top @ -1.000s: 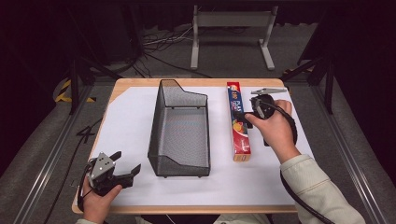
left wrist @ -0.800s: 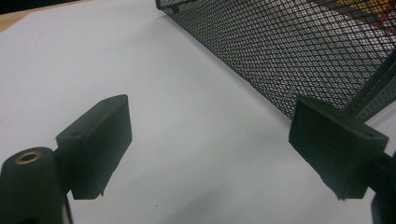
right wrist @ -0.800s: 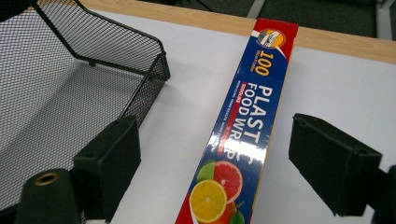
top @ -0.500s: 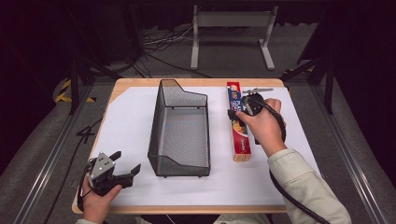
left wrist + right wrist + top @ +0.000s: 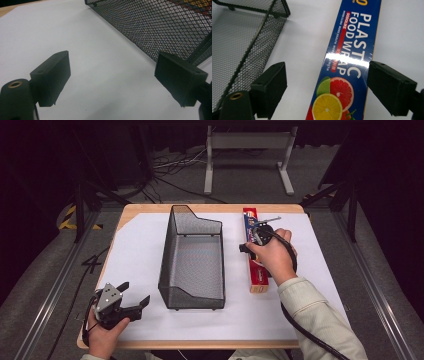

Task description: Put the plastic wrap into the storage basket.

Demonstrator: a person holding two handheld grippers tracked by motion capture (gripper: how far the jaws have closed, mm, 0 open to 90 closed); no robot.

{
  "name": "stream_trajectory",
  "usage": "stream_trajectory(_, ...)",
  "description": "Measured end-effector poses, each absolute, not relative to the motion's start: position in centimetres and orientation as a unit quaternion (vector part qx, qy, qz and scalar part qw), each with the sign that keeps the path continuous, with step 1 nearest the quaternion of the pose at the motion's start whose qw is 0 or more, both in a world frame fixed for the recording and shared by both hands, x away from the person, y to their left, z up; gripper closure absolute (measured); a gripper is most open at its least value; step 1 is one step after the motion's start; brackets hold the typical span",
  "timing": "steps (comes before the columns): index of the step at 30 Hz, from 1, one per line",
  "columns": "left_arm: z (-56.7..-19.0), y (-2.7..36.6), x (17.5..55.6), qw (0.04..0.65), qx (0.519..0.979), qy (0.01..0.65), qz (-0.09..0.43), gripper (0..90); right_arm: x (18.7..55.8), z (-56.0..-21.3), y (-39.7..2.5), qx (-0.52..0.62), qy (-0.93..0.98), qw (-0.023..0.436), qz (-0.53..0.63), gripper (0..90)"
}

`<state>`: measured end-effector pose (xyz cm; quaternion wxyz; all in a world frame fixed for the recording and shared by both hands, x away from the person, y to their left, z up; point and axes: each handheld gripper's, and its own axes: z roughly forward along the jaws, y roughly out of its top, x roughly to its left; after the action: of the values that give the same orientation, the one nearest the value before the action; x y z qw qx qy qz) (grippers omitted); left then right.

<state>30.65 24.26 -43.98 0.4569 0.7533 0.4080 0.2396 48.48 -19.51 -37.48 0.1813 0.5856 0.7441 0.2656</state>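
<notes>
Where the person's right hand covers it in the high view, the middle of the plastic wrap box (image 5: 255, 251) is hidden; its far end and near end show on either side of the hand, and it lies lengthwise on the white sheet (image 5: 140, 250) to the right of the wire mesh basket (image 5: 192, 257). That basket looks to hold nothing, its mesh floor bare. The right gripper (image 5: 260, 232) sits over the box, its jaws too small here to judge. At the near left corner of the table (image 5: 150, 209), the left gripper (image 5: 131, 296) rests in the left hand, well apart from the basket.

From the left gripper view, the left gripper (image 5: 112, 80) has its jaws spread wide over bare white sheet, gripping nothing; the basket's mesh wall (image 5: 160, 27) is cut off at the top and right edges.

From the right gripper view, the right gripper (image 5: 327, 90) is wide open, its jaws standing either side of the box (image 5: 347, 62) without touching it. Both ends of the box run out of frame, and a corner of the basket (image 5: 242, 37) shows at left.
</notes>
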Motion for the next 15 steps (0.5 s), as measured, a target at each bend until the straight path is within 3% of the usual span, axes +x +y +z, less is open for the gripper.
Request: stream_trajectory(15,-44.0,24.3,30.7,0.457,0.754,0.408,0.237,14.1,49.9,-39.6,-19.3,0.611,0.75,0.16,0.197,13.2)
